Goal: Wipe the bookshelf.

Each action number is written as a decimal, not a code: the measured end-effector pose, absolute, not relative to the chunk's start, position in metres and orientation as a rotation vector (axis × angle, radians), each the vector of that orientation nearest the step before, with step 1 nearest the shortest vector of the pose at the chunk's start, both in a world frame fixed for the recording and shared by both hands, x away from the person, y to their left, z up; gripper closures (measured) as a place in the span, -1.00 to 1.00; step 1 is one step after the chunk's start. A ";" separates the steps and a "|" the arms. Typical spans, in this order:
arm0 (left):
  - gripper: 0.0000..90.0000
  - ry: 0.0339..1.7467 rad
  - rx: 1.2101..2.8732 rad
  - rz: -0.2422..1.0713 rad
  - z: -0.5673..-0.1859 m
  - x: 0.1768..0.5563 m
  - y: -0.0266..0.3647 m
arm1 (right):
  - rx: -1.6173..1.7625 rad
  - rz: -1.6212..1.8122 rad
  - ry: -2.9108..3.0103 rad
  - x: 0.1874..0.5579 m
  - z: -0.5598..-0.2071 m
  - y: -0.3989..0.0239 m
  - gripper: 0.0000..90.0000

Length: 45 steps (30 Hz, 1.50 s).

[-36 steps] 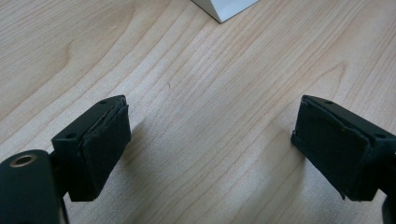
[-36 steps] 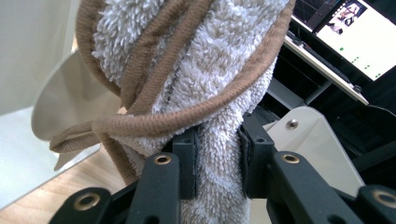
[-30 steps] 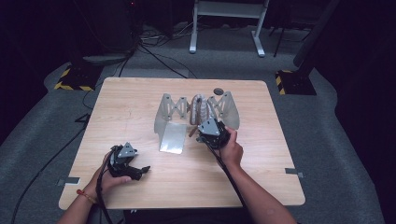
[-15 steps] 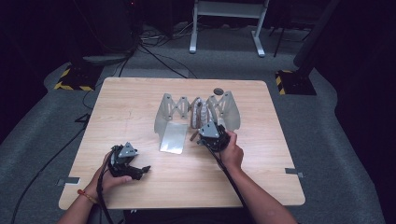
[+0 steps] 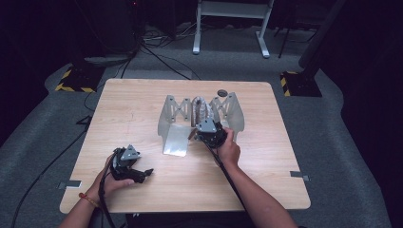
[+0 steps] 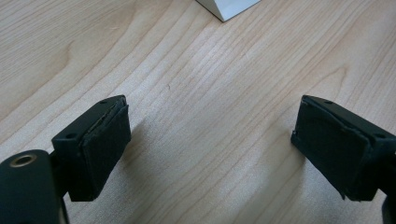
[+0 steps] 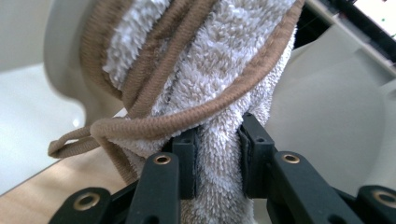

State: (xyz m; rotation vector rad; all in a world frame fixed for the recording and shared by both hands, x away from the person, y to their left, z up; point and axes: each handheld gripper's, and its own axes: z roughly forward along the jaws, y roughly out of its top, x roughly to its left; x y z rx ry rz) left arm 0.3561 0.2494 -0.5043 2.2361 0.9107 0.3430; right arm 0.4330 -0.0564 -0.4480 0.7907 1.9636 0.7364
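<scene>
At lower left we see the left gripper [image 5: 142, 174] released, its jaws wide over bare wood-grain table [image 5: 119, 104]. At frame centre the right gripper [image 7: 217, 154] is clenched on a fluffy grey towel [image 7: 210, 70] with brown corded edging, draped on the folded metal rack [image 5: 171, 111]. Since the earlier frame it has shifted slightly lower.
</scene>
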 end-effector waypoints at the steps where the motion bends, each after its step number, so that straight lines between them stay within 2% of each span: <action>1: -0.74 0.910 2.236 0.343 -0.504 0.356 0.249 | 0.794 0.730 1.982 0.434 -0.452 -0.055 0.61; 9: -0.74 0.910 2.237 0.343 -0.504 0.356 0.249 | 0.826 0.688 2.094 0.438 -0.484 -0.054 0.60; 13: -0.74 0.910 2.236 0.343 -0.504 0.356 0.249 | 0.826 0.744 2.068 0.434 -0.469 -0.055 0.60; 19: -0.75 0.913 2.234 0.340 -0.504 0.356 0.249 | 0.805 0.869 1.932 0.424 -0.427 -0.060 0.60; 22: -0.75 0.912 2.235 0.341 -0.504 0.356 0.249 | 0.799 0.887 1.915 0.423 -0.420 -0.060 0.60; 31: -0.75 0.908 2.238 0.341 -0.504 0.360 0.243 | 0.785 0.748 2.125 0.429 -0.477 -0.046 0.60; 35: -0.75 0.908 2.238 0.342 -0.504 0.360 0.242 | 0.771 0.731 2.159 0.427 -0.489 -0.046 0.60; 39: -0.74 0.911 2.236 0.342 -0.504 0.359 0.242 | 0.777 0.777 2.151 0.424 -0.478 -0.048 0.60; 45: -0.74 0.911 2.235 0.341 -0.504 0.359 0.242 | 0.779 0.918 2.011 0.423 -0.432 -0.059 0.60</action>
